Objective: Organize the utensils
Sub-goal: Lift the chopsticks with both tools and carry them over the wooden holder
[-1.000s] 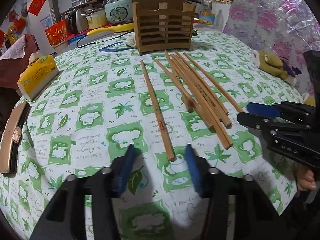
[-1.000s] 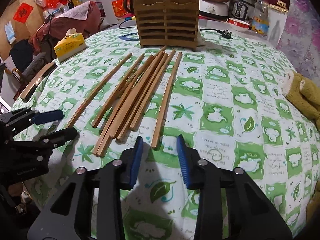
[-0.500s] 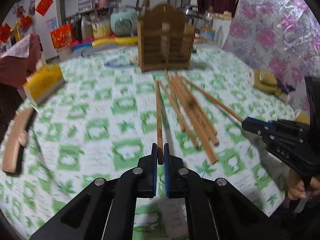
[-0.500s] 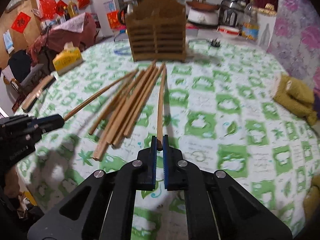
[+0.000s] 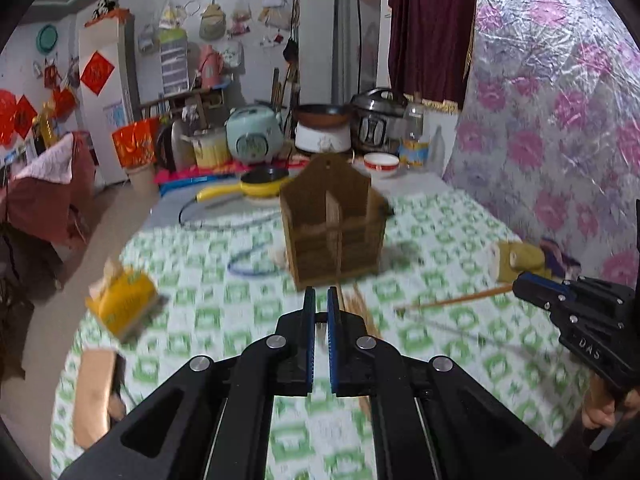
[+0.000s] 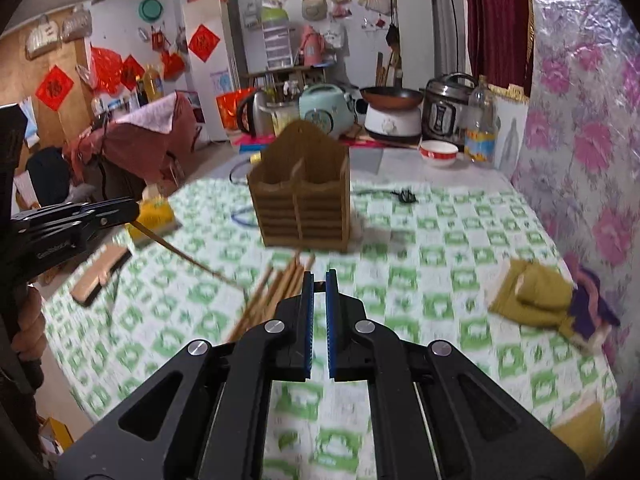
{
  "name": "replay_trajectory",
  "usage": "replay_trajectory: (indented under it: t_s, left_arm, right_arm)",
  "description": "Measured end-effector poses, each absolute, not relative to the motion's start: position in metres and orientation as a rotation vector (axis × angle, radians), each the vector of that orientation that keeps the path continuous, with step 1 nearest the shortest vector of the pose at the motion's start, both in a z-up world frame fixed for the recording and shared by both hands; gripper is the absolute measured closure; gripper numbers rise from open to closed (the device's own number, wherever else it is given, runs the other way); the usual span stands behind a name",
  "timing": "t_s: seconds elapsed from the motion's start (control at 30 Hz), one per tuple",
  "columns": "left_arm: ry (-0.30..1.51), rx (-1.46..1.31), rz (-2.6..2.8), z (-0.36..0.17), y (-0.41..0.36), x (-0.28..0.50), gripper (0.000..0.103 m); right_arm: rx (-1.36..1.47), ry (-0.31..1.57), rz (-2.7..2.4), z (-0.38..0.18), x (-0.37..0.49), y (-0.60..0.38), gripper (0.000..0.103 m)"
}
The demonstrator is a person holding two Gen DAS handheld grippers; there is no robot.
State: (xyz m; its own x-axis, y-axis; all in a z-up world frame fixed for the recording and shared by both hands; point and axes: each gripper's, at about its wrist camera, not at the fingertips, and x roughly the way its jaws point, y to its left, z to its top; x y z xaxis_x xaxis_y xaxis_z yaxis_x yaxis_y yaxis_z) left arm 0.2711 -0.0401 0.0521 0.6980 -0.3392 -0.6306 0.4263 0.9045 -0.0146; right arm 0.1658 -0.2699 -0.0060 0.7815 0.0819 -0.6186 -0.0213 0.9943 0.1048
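A slatted wooden utensil holder (image 5: 334, 226) (image 6: 302, 200) with two compartments stands on the green-checked tablecloth. My left gripper (image 5: 319, 300) is shut on a wooden chopstick, which shows end-on between its pads and slants down from it in the right wrist view (image 6: 184, 254). My right gripper (image 6: 316, 282) is shut on another chopstick, seen in the left wrist view (image 5: 454, 300) sticking out of its jaws. Both are lifted above the table in front of the holder. Several loose chopsticks (image 6: 276, 292) lie below on the cloth.
A yellow tissue pack (image 5: 122, 304) and a wooden case (image 5: 94, 392) sit at the left. A stuffed toy (image 6: 540, 300) lies at the right. Cookers, a bowl (image 6: 438, 152) and a bottle stand behind the holder. A floral sheet covers the right wall.
Both grippers closed on a chopstick each, then lifted them off the cloth and tilted up toward the holder. The remaining chopsticks stay on the table.
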Motion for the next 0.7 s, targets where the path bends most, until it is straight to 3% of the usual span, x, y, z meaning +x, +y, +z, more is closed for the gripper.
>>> replay_trajectory:
  t_s: [0.27, 0.47, 0.6, 0.7]
  left_arm:
    - [0.609, 0.119, -0.442, 0.110, -0.067, 0.324, 0.097]
    - [0.448, 0.024, -0.402, 0.167, -0.078, 0.367, 0.097]
    - [0.382, 0.008, -0.361, 0.169, -0.091, 0.392, 0.097]
    - [0.417, 0.008, -0.340, 0.135, -0.098, 0.417, 0.097]
  right_arm:
    - [0.149, 0.626, 0.093, 0.033, 0.225, -0.281, 0.097]
    - [0.183, 0.480, 0.101, 0.090, 0.259, -0.284, 0.096]
    - [0.221, 0.361, 0.093, 0.111, 0.281, -0.285, 0.096]
    - [0.215, 0.361, 0.063, 0.091, 0.302, -0.282, 0.096]
